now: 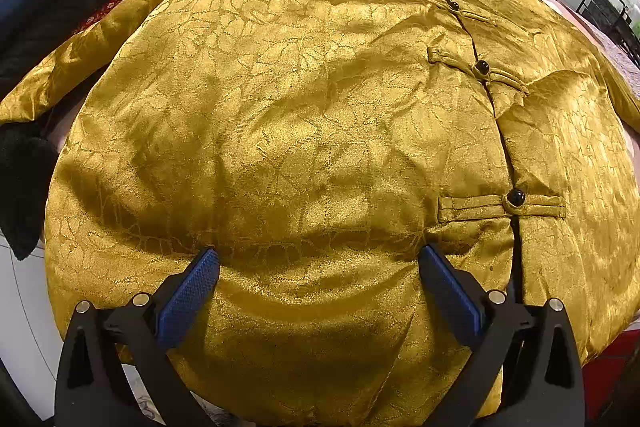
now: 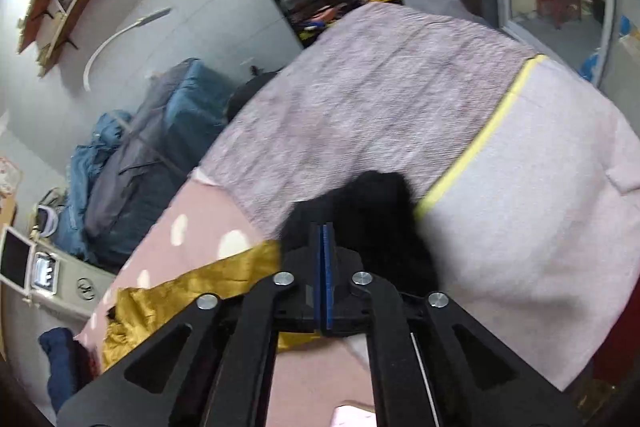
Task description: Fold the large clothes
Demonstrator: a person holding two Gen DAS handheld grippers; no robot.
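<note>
Pads of your left hand-held gripper (image 1: 318,291) stand wide apart, released, over the jacket (image 1: 320,107) hem near the bed's edge. Your right hand-held gripper (image 2: 323,275) looks clenched, blue pads nearly together; the black cuff (image 2: 372,211) lies right at its tips, but you cannot tell if it is pinched. Beyond, the gold sleeve (image 2: 224,275) trails across the bed (image 2: 520,227). Slick fabric could slip from a thin pinch, or the sleeve could drag the smoothed body askew.
</note>
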